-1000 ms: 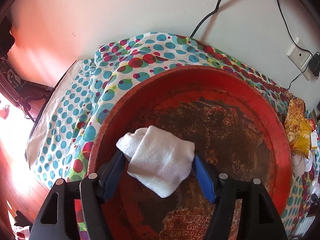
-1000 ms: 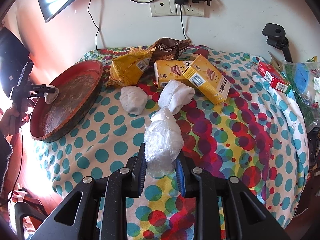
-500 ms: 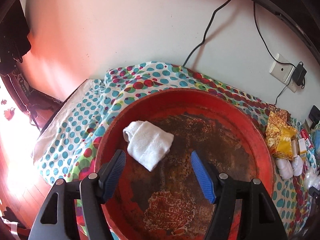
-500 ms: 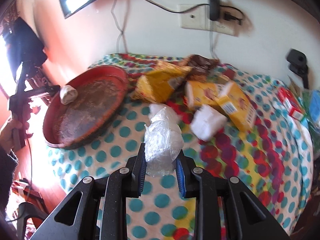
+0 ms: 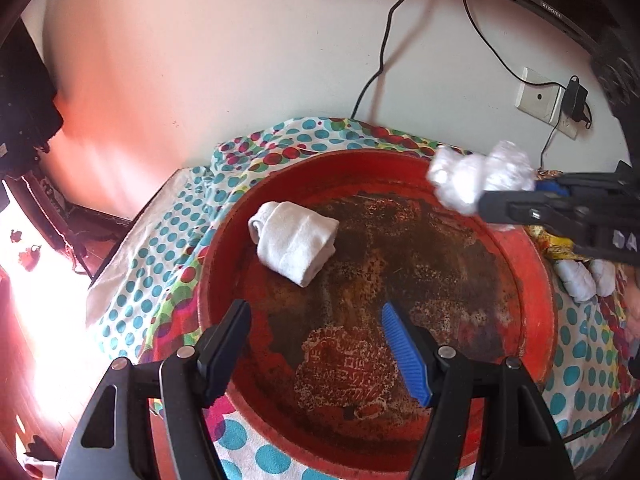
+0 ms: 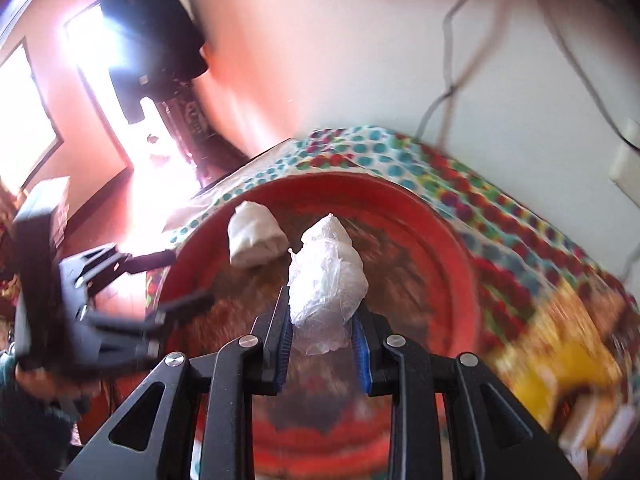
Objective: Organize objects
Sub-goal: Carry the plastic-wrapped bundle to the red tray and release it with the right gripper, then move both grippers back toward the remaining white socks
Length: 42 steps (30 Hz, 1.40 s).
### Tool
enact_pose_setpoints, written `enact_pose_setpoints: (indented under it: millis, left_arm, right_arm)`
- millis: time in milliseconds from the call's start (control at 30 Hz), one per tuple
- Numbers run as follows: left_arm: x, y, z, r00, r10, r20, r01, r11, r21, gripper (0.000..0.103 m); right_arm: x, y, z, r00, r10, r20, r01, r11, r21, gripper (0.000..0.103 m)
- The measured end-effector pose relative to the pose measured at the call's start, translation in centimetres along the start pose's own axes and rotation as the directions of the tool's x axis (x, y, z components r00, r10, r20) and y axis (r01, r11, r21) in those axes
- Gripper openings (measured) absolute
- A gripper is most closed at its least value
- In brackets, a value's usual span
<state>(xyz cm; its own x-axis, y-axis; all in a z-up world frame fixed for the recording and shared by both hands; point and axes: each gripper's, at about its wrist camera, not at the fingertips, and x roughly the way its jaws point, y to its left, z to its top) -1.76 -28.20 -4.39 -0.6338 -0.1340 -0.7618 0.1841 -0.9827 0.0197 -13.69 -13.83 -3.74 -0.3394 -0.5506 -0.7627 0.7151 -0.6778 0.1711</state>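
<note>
Right jaws clamping plastic-wrapped bundle [image 6: 326,276], left jaws empty

Background fixtures behind the work area.
White wall [image 5: 240,60], black cable [image 5: 378,60] hanging down it, wall socket [image 5: 538,96] with plugged adapter [image 5: 576,98], all beyond the hand-held gripper.

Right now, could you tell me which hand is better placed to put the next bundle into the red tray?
Right. The right gripper is shut on a plastic-wrapped bundle above the red tray. The left gripper is open and empty, its rolled cloth already in the tray.
</note>
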Motion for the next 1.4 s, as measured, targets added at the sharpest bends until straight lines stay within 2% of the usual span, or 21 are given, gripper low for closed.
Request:
enact_pose_setpoints:
  millis: [67, 133, 367, 433, 567, 800, 833, 900, 967, 1100, 1167, 1400]
  left_arm:
    - [-0.2, 0.1, -0.6, 1.0, 0.028, 0.012, -0.028, 0.999, -0.015, 0.07]
    - [-0.3, 0.4, -1.1, 0.999, 0.045, 0.017, -0.045, 0.999, -0.024, 0.07]
    - [-0.3, 2.1, -1.9, 0.998, 0.057, 0.031, -0.055, 0.996, -0.076, 0.07]
    - [-0.4, 2.6, -2.1, 0.997, 0.073, 0.041, -0.069, 0.993, -0.095, 0.07]
    - [-0.2, 2.5, -2.2, 0.993, 0.113, 0.041, -0.11, 0.991, -0.073, 0.07]
    - [0.4, 2.5, -2.4, 0.996, 0.081, 0.025, -0.079, 0.994, -0.079, 0.07]
    - [0.4, 2.5, -2.4, 0.996, 0.083, 0.029, -0.08, 0.994, -0.078, 0.07]
    - [0.4, 2.5, -2.4, 0.996, 0.082, 0.031, -0.079, 0.993, -0.082, 0.07]
    - [0.3, 2.6, -2.3, 0.997, 0.07, 0.032, -0.067, 0.993, -0.094, 0.07]
    - [-0.2, 2.7, -2.2, 0.998, 0.041, 0.053, -0.034, 0.992, -0.122, 0.07]
    - [-0.5, 2.6, -2.2, 0.996, 0.051, 0.068, -0.043, 0.992, -0.12, 0.07]
    - [-0.7, 0.9, -2.2, 0.996, 0.051, 0.074, -0.046, 0.996, -0.078, 0.07]
  right_arm:
    - [2.5, 0.0, 1.7, 0.999, 0.042, -0.026, -0.042, 0.999, 0.012, 0.026]
    - [5.0, -0.2, 3.0, 0.997, 0.048, -0.057, -0.047, 0.999, 0.023, 0.026]
    - [10.7, 0.4, 5.6, 0.994, 0.015, -0.109, -0.02, 0.999, -0.048, 0.026]
    - [11.7, 0.9, 6.0, 0.993, 0.017, -0.113, -0.023, 0.998, -0.058, 0.026]
    - [13.4, 1.5, 6.4, 0.993, 0.017, -0.118, -0.024, 0.998, -0.059, 0.026]
    - [15.4, 1.7, 5.4, 0.989, -0.014, -0.149, 0.006, 0.998, -0.059, 0.027]
    - [15.3, 1.7, 5.4, 0.989, -0.018, -0.146, 0.009, 0.998, -0.061, 0.03]
    - [14.9, 1.7, 5.4, 0.99, -0.036, -0.135, 0.028, 0.998, -0.061, 0.045]
    - [14.0, 1.6, 5.3, 0.992, -0.058, -0.112, 0.051, 0.997, -0.058, 0.066]
    - [11.0, 1.0, 4.4, 0.994, -0.068, -0.084, 0.065, 0.997, -0.039, 0.068]
    - [9.0, 0.4, 3.5, 0.995, -0.072, -0.064, 0.071, 0.997, -0.025, 0.067]
    - [-1.2, -2.7, -2.6, 0.991, -0.135, 0.021, 0.133, 0.989, 0.061, 0.07]
